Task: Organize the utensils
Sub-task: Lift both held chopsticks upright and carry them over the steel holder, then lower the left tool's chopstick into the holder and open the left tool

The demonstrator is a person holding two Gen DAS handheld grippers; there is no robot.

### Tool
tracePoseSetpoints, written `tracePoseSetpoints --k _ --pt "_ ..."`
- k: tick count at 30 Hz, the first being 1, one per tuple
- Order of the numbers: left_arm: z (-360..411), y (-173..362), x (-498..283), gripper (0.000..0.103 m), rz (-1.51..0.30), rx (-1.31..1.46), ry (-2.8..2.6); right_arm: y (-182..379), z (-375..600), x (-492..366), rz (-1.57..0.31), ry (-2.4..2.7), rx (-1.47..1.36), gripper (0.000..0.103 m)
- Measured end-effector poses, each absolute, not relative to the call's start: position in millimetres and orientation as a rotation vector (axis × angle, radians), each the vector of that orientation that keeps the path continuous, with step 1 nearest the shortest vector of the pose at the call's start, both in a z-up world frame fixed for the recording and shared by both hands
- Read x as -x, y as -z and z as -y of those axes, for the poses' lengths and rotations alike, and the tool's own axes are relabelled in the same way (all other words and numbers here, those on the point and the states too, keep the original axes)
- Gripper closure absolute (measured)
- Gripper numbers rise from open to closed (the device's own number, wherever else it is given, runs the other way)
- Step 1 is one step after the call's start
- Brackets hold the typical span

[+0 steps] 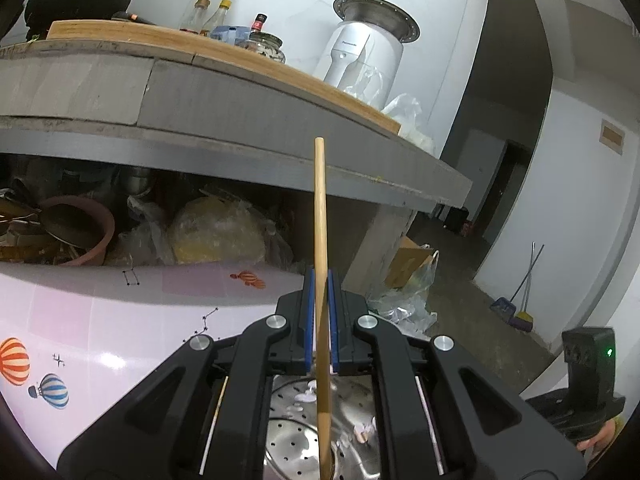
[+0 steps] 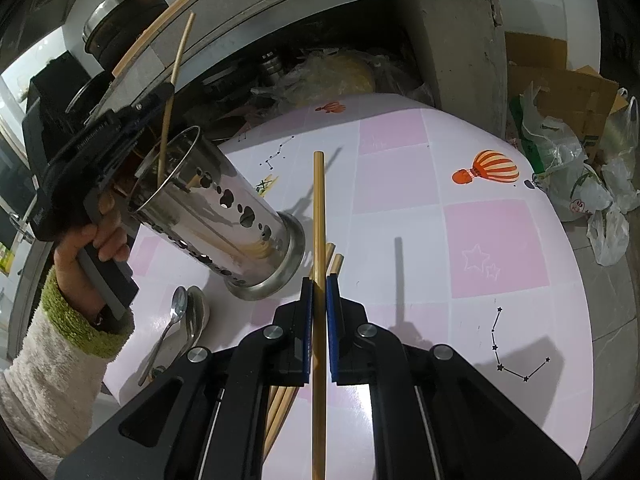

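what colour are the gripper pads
Blue; clearest in the right wrist view.

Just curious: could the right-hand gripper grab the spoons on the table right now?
Probably not yet: the right gripper is shut on a chopstick. The spoons themselves lie uncovered.

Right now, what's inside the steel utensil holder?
One chopstick, gripped by the left gripper, pokes into the steel utensil holder. Holes show yellowish shapes near its base; the wall hides the rest.
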State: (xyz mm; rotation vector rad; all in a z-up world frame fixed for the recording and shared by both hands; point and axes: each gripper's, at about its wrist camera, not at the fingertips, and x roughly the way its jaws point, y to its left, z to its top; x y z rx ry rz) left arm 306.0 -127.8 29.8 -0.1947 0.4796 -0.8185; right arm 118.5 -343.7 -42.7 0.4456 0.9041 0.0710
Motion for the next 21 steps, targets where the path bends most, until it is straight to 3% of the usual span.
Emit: tracePoseSetpoints --k 21 --pt "135 -10 -284 0.097 -0.51 0.049 0.787 40 342 -115 -0.895 -0.084 -0.45 0.096"
